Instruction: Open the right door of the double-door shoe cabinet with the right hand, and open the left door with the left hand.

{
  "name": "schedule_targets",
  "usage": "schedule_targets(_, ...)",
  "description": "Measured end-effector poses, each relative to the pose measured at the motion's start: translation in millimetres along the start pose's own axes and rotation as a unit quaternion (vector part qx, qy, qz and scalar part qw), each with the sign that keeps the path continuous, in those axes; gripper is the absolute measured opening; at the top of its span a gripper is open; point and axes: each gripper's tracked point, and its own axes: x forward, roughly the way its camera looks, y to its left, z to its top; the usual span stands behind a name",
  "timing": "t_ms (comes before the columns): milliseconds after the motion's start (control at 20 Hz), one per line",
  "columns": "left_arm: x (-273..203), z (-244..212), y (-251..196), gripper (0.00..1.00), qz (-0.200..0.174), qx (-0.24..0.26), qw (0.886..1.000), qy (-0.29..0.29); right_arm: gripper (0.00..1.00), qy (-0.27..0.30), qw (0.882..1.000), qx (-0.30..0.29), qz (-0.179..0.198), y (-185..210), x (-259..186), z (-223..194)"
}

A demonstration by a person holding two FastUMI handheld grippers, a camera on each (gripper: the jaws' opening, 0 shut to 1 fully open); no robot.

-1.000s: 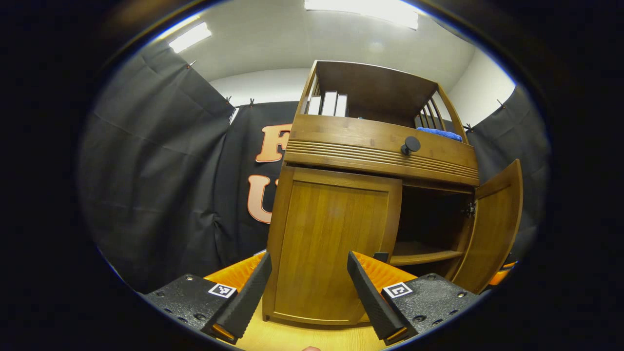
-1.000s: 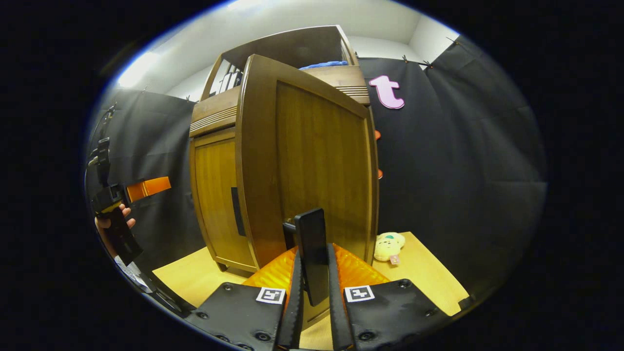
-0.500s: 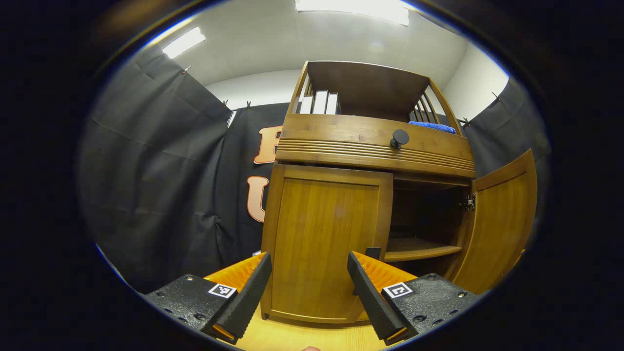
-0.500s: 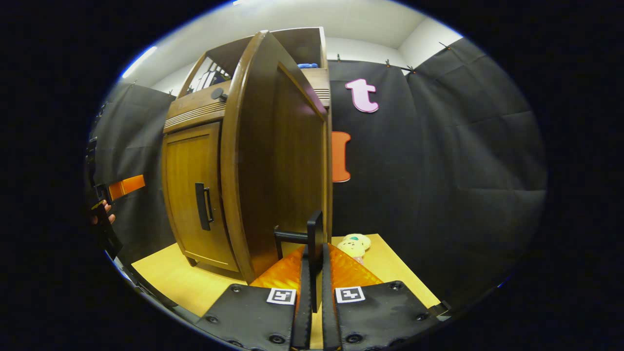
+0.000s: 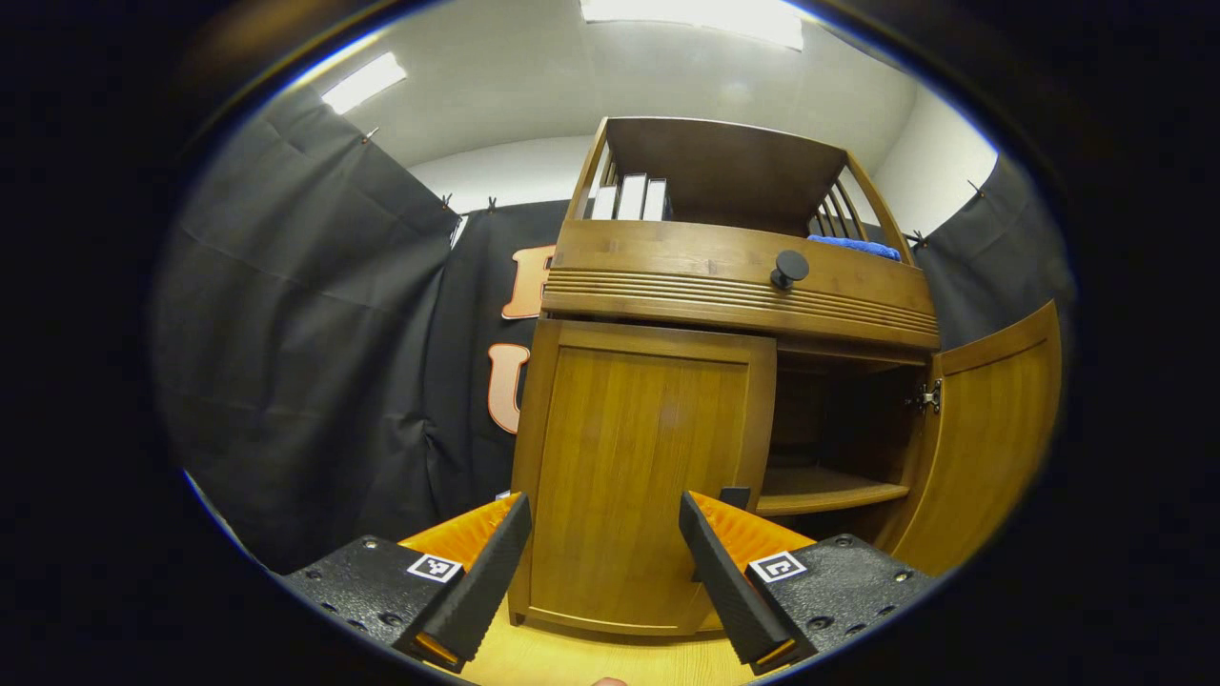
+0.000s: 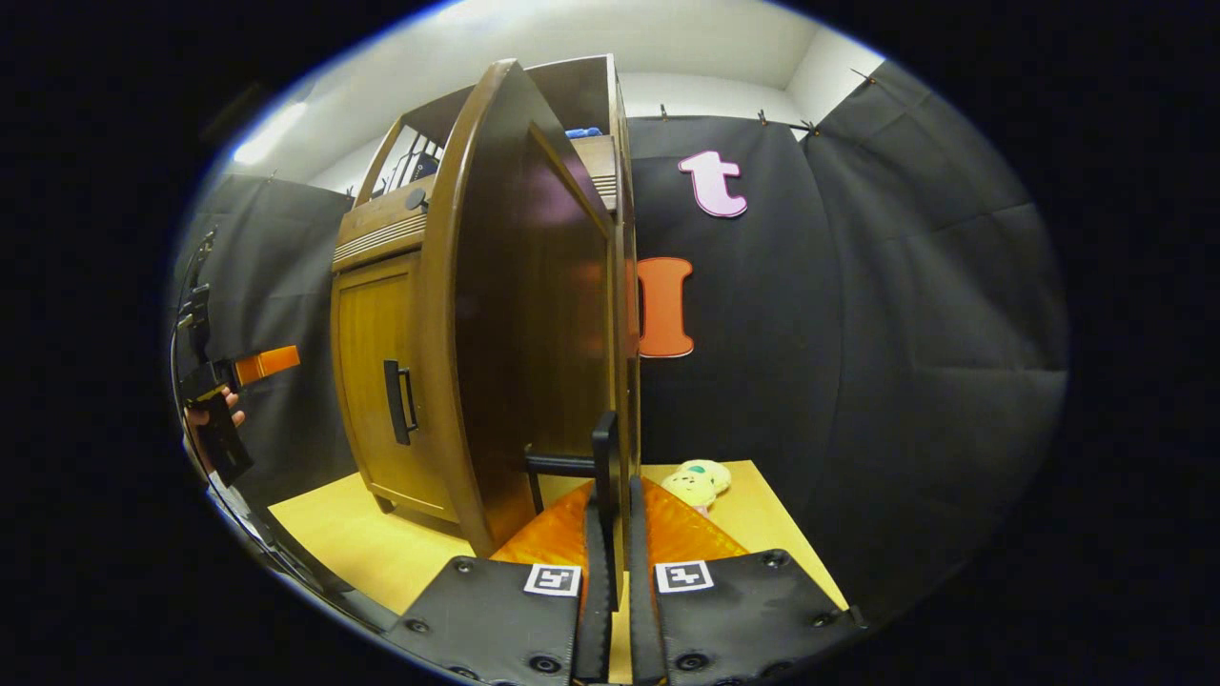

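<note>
The wooden shoe cabinet (image 5: pixel 743 286) stands ahead in the left gripper view, its left door (image 5: pixel 639 476) closed. Its right door (image 5: pixel 991 429) is swung wide open, baring a dark compartment with a shelf (image 5: pixel 820 491). My left gripper (image 5: pixel 596 581) is open, a short way in front of the left door, whose black handle (image 5: pixel 734 496) peeks over the right finger. In the right gripper view my right gripper (image 6: pixel 610 572) is shut on the right door's black handle (image 6: pixel 602 448), with the right door (image 6: pixel 524 314) seen nearly edge-on. The left door's handle (image 6: pixel 396 402) shows beyond it.
A plush toy (image 6: pixel 699 481) lies on the wooden floor (image 6: pixel 400 553) beside the cabinet. Above the doors sits a drawer with a round black knob (image 5: pixel 789 268). Books (image 5: pixel 629 198) and a blue cloth (image 5: pixel 858 246) rest on the top shelf. A hand holds the other gripper (image 6: pixel 229 381) at far left.
The right door has swung further open with my right gripper on its handle. My left gripper has stayed open in front of the closed left door, shifting only slightly.
</note>
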Motion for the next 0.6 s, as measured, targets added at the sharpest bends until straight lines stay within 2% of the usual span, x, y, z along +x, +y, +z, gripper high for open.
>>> schedule_targets(200, 0.2, 0.7, 0.7, 0.92, 0.002, -0.001, 1.0, -0.003, 0.16, 0.007, 1.0, 0.0, 0.018, -18.6, 0.3, -0.3)
schedule_targets(550, 1.1, 4.2, -0.4, 0.92, 0.001, -0.003, 1.0, -0.01, 0.16, -0.002, 0.999, -0.001, 0.049, -29.1, 1.3, -0.2)
schedule_targets(600, 1.5, 3.8, -1.2, 0.92, -0.002, -0.006, 1.0, -0.009, 0.22, -0.001, 0.999, -0.001, 0.048, -28.4, 1.8, 1.1)
